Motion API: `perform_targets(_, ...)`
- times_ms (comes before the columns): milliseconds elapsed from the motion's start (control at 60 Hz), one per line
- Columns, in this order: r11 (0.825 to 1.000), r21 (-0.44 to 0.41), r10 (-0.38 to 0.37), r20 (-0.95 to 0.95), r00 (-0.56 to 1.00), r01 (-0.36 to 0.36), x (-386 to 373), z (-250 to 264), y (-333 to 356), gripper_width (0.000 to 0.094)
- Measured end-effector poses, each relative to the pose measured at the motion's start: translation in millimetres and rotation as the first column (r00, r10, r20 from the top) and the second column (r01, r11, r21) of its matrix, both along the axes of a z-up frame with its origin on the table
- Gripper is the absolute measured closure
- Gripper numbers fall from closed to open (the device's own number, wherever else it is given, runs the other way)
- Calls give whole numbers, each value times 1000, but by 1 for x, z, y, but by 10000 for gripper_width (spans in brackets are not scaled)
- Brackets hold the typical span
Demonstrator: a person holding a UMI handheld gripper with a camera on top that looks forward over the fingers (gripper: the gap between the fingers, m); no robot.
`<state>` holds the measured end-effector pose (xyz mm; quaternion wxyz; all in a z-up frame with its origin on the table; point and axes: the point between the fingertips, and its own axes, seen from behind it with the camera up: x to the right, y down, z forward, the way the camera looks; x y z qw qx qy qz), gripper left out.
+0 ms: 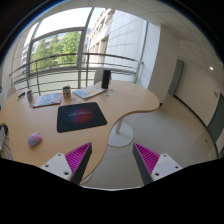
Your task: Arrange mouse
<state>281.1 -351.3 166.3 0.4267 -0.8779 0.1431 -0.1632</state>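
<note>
A small pale lilac mouse (pixel 35 139) lies on the wooden desk (pixel 120 98), to the left of a dark mouse mat (pixel 81 117) with a glowing purple design. My gripper (pixel 111 160) hangs well back from the desk's curved front edge, over the floor. Both fingers stand wide apart with their magenta pads (pixel 78 158) facing inward and nothing between them. The mouse lies ahead and to the left of the left finger.
On the desk's far part lie a laptop or papers (pixel 89 92), a dark speaker (pixel 106 78), a cup (pixel 67 91) and a book (pixel 45 99). A grey desk pedestal (pixel 121 134) stands ahead. Large windows are behind; a door (pixel 176 78) is to the right.
</note>
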Motion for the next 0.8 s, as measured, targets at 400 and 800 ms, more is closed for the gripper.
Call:
perform_targets(400,996,-59,70,-25,997,-71,-77,-68,-41,88)
perform_targets(800,953,0,298,-150,943,-302,-318,-154,71,86)
